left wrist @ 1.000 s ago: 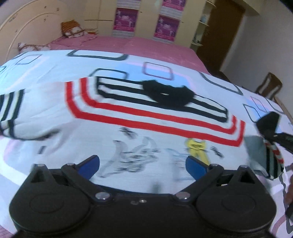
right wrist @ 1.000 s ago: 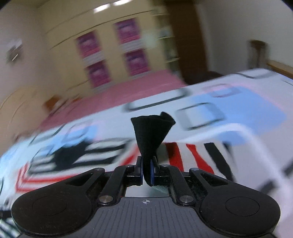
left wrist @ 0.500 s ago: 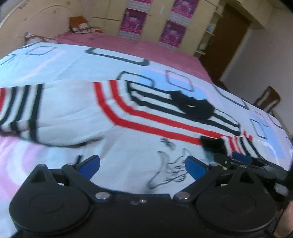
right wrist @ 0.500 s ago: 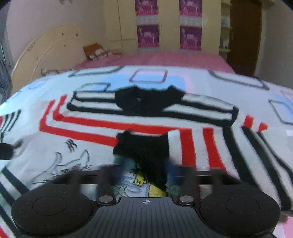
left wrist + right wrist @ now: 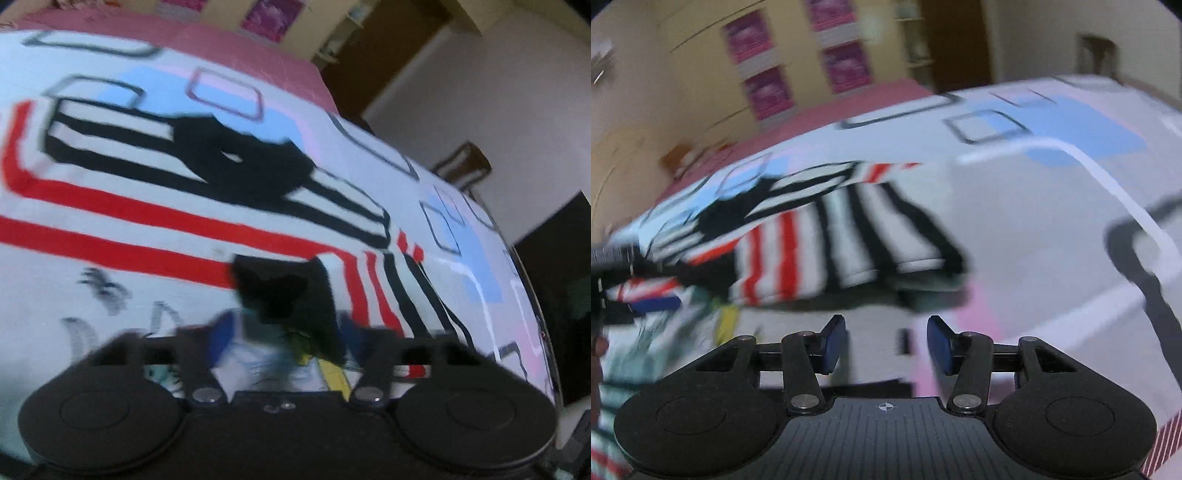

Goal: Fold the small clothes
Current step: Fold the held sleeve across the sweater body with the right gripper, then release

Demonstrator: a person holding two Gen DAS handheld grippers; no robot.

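A small white sweater (image 5: 155, 236) with red and black stripes and a black collar (image 5: 251, 162) lies on the bed. Its right sleeve (image 5: 849, 240) is folded across the chest, its black cuff (image 5: 284, 291) lying between my left gripper's (image 5: 284, 332) blurred blue fingers. The fingers stand apart around the cuff; I cannot tell if they grip it. My right gripper (image 5: 886, 343) is open and empty, low over the bed, near the sweater's side. The left gripper (image 5: 646, 304) shows at the far left of the right wrist view.
The bed cover (image 5: 1052, 184) is white with blue, pink and black squares. A pink sheet (image 5: 221, 33) lies behind it. Cupboards with purple posters (image 5: 757, 85) line the far wall. A wooden chair (image 5: 461, 166) stands by the bed's right side.
My right gripper laid the sleeve across the chest, let go of the cuff, opened and drew back to the right. My left gripper moved right to the cuff.
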